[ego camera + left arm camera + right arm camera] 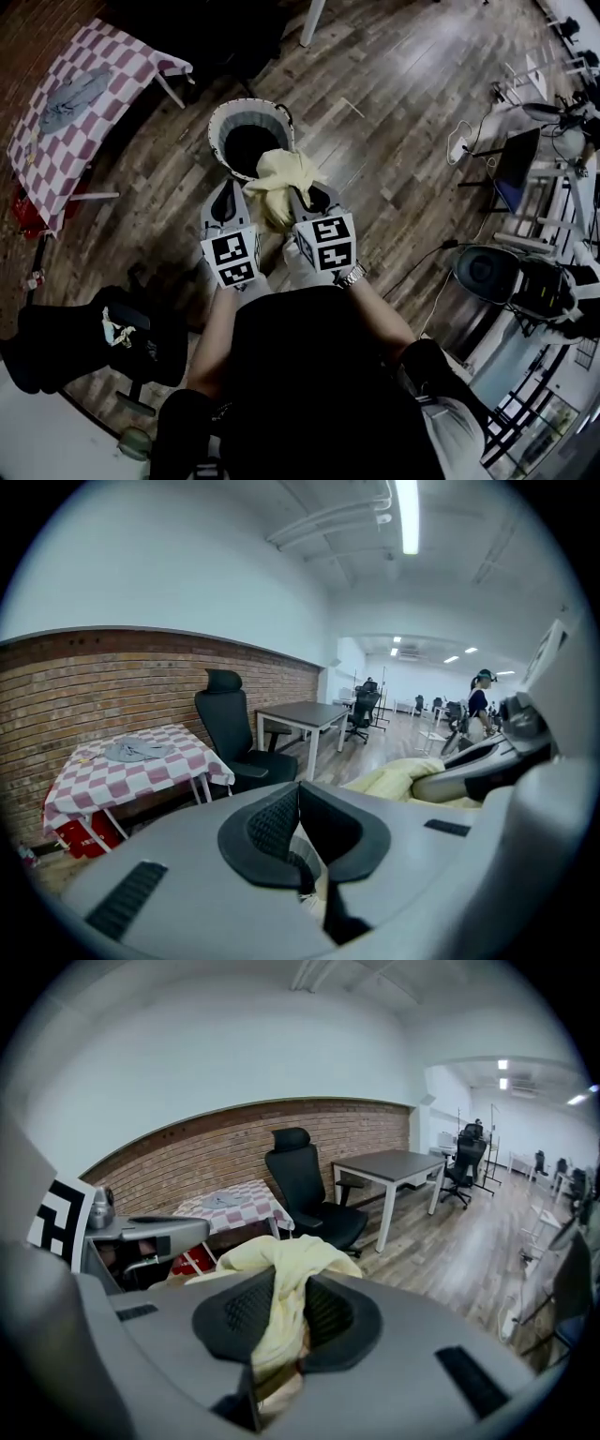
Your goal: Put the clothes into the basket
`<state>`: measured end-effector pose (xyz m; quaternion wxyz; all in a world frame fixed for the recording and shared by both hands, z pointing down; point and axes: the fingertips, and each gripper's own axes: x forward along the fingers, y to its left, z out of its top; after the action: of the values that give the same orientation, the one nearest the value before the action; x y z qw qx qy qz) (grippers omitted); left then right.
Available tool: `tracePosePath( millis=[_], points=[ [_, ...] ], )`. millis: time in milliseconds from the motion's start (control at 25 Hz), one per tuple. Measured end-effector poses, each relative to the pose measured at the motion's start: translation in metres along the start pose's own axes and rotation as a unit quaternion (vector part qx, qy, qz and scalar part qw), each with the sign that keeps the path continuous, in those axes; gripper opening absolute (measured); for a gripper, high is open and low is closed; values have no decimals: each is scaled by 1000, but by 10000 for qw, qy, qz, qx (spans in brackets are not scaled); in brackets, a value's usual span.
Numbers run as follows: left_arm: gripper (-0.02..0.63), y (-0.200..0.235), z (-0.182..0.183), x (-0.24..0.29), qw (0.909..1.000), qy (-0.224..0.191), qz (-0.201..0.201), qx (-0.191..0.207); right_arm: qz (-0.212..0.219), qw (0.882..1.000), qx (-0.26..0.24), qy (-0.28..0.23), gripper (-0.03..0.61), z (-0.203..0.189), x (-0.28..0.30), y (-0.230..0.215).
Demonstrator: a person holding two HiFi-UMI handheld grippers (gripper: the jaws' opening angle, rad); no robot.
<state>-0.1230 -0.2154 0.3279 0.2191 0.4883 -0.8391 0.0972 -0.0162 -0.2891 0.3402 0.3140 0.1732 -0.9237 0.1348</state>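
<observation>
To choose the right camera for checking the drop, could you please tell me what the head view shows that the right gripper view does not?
Only the head view shows the basket on the floor, with the yellow garment held above its near rim. Only the right gripper view shows the right hand-held gripper with its jaw pads closed on that garment, and the ceiling lights far down the room. Both show the yellow garment and the checked table with a grey garment lying on it.
</observation>
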Motion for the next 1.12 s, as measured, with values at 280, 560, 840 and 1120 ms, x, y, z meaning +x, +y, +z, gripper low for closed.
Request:
tracePosePath(
  millis=[280,560,840,1120],
  points=[
    [14,-12,-6,23,9984,103,513,-223,506,9982,-236,233,74,-6,34,-25],
    [14,-17,-34,48,9954,239,808,-454,730,9957,-262,507,74,-35,65,-40],
    [14,-4,-62,73,9942,313,869,-558,675,9956,-197,623,74,-60,102,-47],
    [14,16,-101,105,9923,471,898,-716,544,9963,-145,655,74,-76,146,-56]
  ],
)
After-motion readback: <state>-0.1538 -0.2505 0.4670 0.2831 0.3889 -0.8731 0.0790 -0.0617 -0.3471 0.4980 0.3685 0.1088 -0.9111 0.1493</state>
